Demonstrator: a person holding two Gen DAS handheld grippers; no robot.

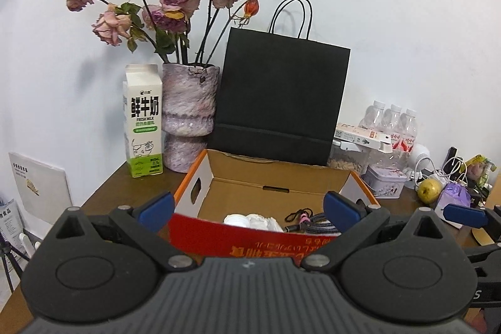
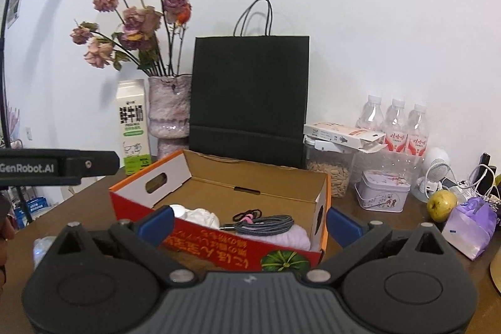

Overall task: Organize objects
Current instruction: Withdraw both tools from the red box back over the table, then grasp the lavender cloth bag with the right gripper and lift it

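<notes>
An open orange-and-red cardboard box [image 1: 200,177] [image 2: 322,187] stands on the brown table. Inside lie a white crumpled item [image 1: 260,221] [image 2: 200,216], a coiled grey braided cable [image 2: 266,224] [image 1: 316,226], a black-and-pink cord [image 2: 247,216] and a folded lilac cloth [image 2: 285,237]. My left gripper [image 1: 249,210] is open just before the box's near wall, with nothing between its blue fingers. My right gripper [image 2: 249,221] is open too, straddling the box's near right corner, empty. The right gripper's blue finger [image 1: 463,213] shows at the left wrist view's right edge.
Behind the box stand a black paper bag [image 1: 278,96] [image 2: 247,96], a vase of dried roses [image 1: 188,111], and a milk carton [image 1: 144,121]. To the right are water bottles [image 2: 397,124], a seed jar [image 2: 328,174], a small tin [image 2: 382,190], a yellow-green fruit [image 2: 441,204] and a purple packet [image 2: 469,224].
</notes>
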